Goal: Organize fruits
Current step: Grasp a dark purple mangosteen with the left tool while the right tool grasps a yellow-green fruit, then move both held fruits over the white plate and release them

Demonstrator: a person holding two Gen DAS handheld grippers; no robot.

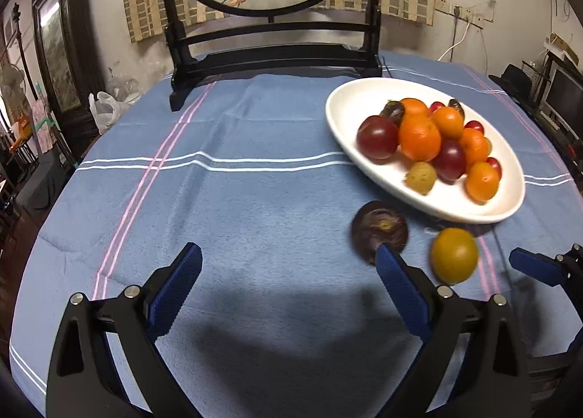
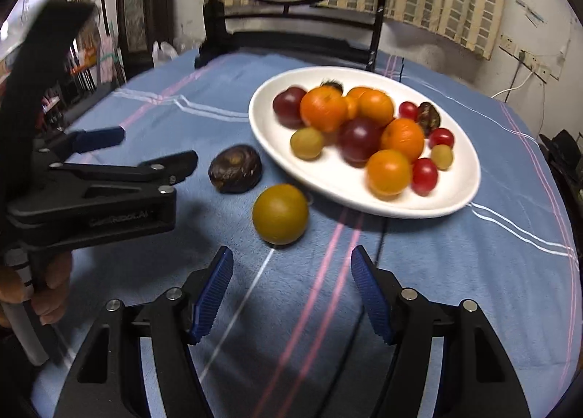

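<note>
Fruit mostly gathered on white oval plate (image 2: 364,195): oranges, dark plums, cherry tomatoes, small green ones, heaped toward centre so nothing rolls off. Two strays left on blue-clothed desk (image 2: 437,272), just beside plate's rim at about 8 o'clock: dark brown fruit (image 2: 235,169) and yellow-green fruit (image 2: 280,214), close together, apart from each other. Right tool (image 2: 291,286) spread open, empty, aimed at yellow-green fruit at 12 o'clock, likely next pick. Left tool (image 1: 288,272) also wide open, empty, right finger overlapping dark fruit in view; contact unclear.
</note>
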